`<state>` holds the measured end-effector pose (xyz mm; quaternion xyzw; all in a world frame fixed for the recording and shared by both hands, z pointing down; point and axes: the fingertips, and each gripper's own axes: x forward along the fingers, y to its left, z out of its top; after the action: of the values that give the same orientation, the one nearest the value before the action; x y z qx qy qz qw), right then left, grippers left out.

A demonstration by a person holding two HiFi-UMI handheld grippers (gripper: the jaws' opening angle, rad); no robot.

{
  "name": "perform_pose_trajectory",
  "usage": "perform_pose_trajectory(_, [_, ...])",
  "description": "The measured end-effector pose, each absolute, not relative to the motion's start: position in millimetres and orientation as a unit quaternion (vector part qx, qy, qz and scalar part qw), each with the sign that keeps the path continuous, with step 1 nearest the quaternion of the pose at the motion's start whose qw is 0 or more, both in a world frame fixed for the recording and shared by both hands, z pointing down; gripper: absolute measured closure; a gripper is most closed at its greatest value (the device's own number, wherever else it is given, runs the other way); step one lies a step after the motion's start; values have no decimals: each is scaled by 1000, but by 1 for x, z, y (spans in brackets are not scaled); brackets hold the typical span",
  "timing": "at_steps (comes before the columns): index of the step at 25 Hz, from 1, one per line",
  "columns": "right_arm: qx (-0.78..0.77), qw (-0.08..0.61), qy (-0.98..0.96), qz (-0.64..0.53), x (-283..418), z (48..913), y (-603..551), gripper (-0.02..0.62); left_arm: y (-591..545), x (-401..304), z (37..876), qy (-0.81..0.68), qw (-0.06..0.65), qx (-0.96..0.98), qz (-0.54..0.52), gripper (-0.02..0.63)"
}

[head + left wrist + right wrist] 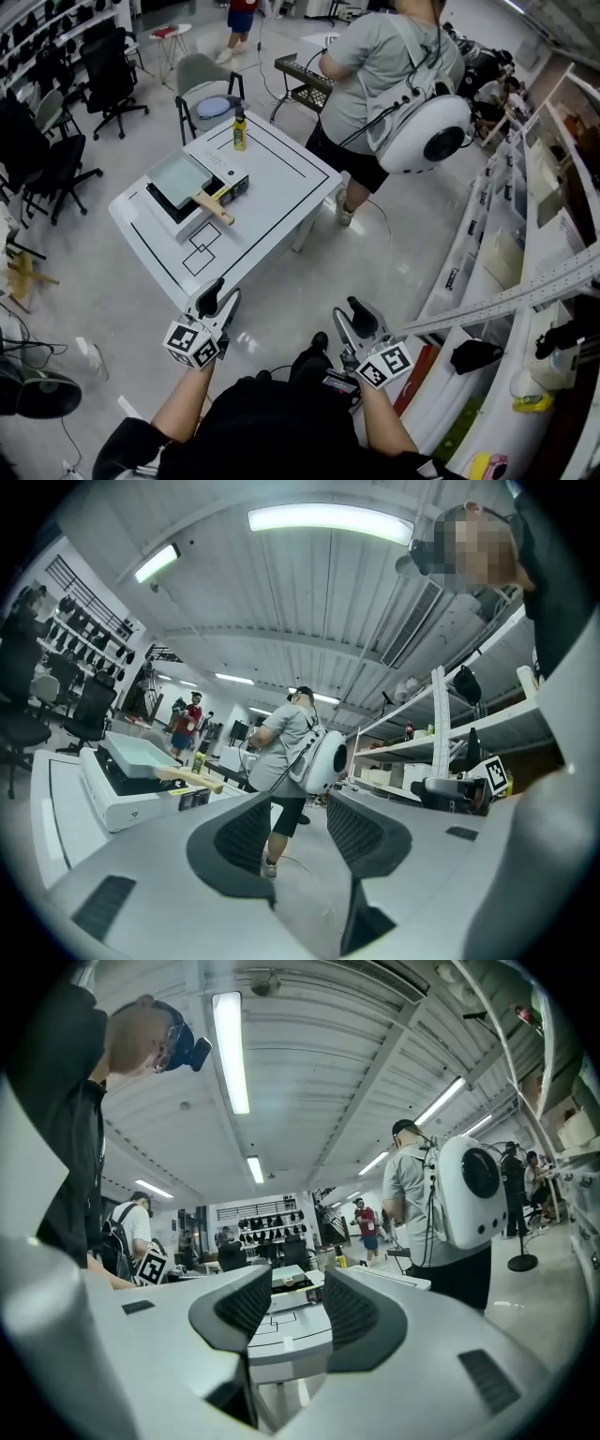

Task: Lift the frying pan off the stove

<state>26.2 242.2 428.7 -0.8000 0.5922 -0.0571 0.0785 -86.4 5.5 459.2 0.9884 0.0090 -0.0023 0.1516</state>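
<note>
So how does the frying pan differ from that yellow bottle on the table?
The frying pan is pale green, wide and flat; the bottle is yellow, narrow and upright. The frying pan rests on the stove, the bottle directly on the table. Both sit untouched.

Right gripper view: frying pan [285,1276], far beyond the right claw [297,1286], shows only as a sliver between its jaws, too small to resolve. Head view: bottle [239,129] label unreadable; standing person [375,84] cut off at top edge.
</note>
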Motion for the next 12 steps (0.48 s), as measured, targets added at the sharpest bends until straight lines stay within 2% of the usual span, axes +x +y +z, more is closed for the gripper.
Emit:
perform_pose_trajectory(8, [-728, 104, 673, -73, 97, 431, 184, 416, -27, -51, 451, -81, 147, 986, 5, 421])
perform_pose_trajectory(12, [-682, 108, 719, -80, 136, 393, 164, 416, -22, -36, 411, -134, 147, 980, 8, 420])
